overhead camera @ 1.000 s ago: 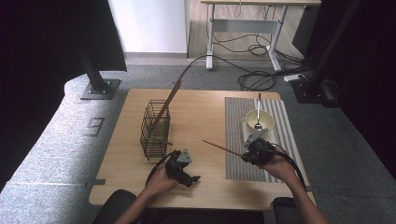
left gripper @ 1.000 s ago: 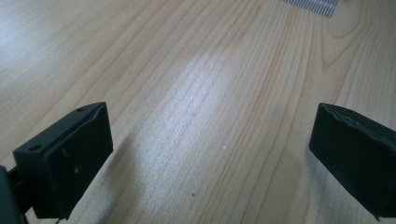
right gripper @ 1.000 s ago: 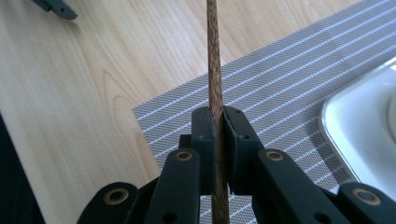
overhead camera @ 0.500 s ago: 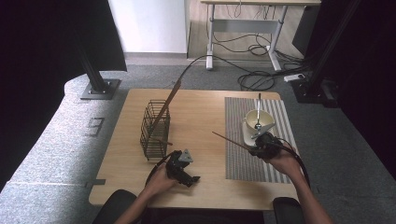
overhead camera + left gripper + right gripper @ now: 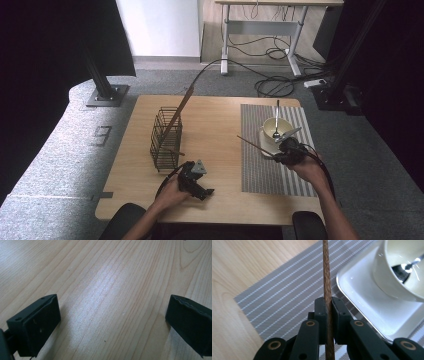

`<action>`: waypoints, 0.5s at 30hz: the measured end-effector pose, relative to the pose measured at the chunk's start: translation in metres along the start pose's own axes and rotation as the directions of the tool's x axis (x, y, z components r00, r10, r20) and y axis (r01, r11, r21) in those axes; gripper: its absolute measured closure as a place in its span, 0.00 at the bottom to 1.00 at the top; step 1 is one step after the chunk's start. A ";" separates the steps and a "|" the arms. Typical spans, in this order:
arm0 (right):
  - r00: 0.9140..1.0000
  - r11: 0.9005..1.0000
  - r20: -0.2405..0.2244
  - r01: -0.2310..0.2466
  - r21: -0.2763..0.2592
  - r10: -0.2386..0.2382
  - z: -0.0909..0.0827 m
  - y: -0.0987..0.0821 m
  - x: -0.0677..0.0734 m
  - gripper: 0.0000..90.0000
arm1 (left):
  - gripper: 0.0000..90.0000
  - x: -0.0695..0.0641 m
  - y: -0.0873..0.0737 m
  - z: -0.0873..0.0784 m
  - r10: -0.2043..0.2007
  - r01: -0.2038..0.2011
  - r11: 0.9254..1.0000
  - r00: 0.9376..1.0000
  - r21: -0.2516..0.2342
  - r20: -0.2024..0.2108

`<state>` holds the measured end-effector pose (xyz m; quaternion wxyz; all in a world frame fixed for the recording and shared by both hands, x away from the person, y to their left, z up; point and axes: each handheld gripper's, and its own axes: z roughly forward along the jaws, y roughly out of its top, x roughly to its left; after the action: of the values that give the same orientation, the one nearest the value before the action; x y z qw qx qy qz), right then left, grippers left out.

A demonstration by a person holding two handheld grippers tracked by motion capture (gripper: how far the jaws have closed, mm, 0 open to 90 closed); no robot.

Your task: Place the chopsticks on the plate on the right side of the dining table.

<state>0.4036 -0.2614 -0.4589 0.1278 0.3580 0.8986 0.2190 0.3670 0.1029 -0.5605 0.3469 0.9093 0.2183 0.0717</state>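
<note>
The right tongs [image 5: 276, 156] pinch a brown chopstick [image 5: 254, 145], their jaws pressed tight against its shaft, and since a second ago the hand has carried it to the right across the striped placemat [image 5: 260, 175], so that it now sits just beside the white dish [image 5: 267, 148] with the bowl [image 5: 276, 128] on it. The stick's free end points left and far, out over the mat's left edge. That shift suggests the chopstick is being brought to the dish and bowl, not to the wire basket [image 5: 165, 140] at the left, where another long stick [image 5: 178, 109] leans. The left tongs [image 5: 205, 192] have kept their place near the front of the bench [image 5: 215, 125], spread wide with nothing between them. The right gripper view shows what the high view cannot: the chopstick [image 5: 327, 277] clamped squarely between the two pads, the glossy rim of the square dish [image 5: 352, 293] just to its right, and a metal spoon [image 5: 409, 265] lying inside the bowl [image 5: 397, 267]. The left gripper view gives bare wood grain between the jaws, confirming they rest low over the bench [image 5: 112, 290].
</note>
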 end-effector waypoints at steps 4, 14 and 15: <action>0.999 1.000 0.018 -0.028 0.012 0.028 0.003 -0.003 -0.009 0.92 | 0.00 0.000 0.000 0.000 0.000 0.000 1.000 1.000 0.001 0.000; 0.995 0.995 0.053 -0.088 0.048 0.085 0.014 -0.012 -0.027 0.92 | 0.00 0.000 0.000 0.000 0.000 0.000 1.000 1.000 0.001 0.000; 0.994 0.995 0.055 -0.092 0.049 0.090 0.015 -0.013 -0.029 0.92 | 0.00 0.000 0.000 0.000 0.000 0.000 1.000 1.000 0.001 0.000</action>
<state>0.4224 -0.2852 -0.4763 0.1322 0.4075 0.8830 0.1919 0.3670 0.1029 -0.5605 0.3466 0.9095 0.2182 0.0715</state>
